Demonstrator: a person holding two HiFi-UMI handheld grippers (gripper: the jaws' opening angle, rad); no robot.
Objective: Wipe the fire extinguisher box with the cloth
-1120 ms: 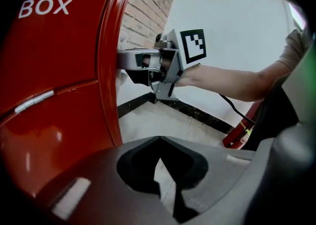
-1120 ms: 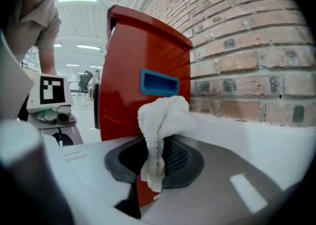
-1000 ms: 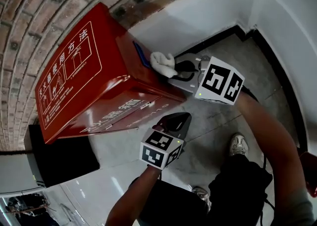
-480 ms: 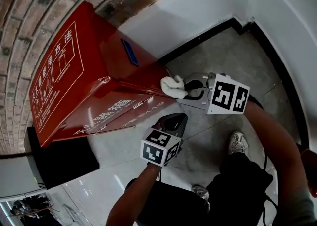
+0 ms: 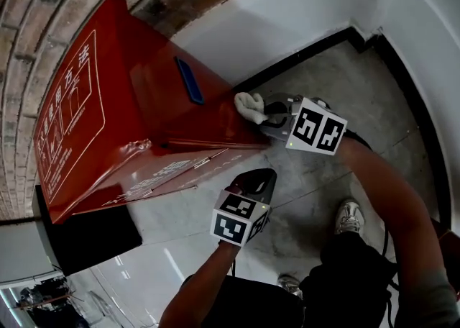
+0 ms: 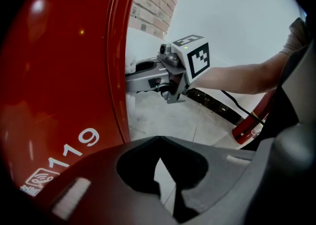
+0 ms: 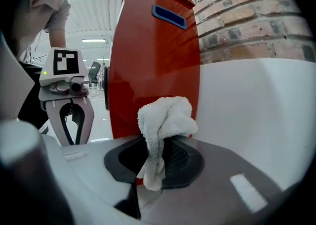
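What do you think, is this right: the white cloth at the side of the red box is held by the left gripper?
Not quite. The cloth at the side of the red box is held by the right gripper, not the left. The right gripper view shows its jaws closed on the cloth.

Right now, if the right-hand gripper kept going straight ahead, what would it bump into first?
The right gripper would probably meet the side of the red box, its held cloth touching first; the white wall is close beside.
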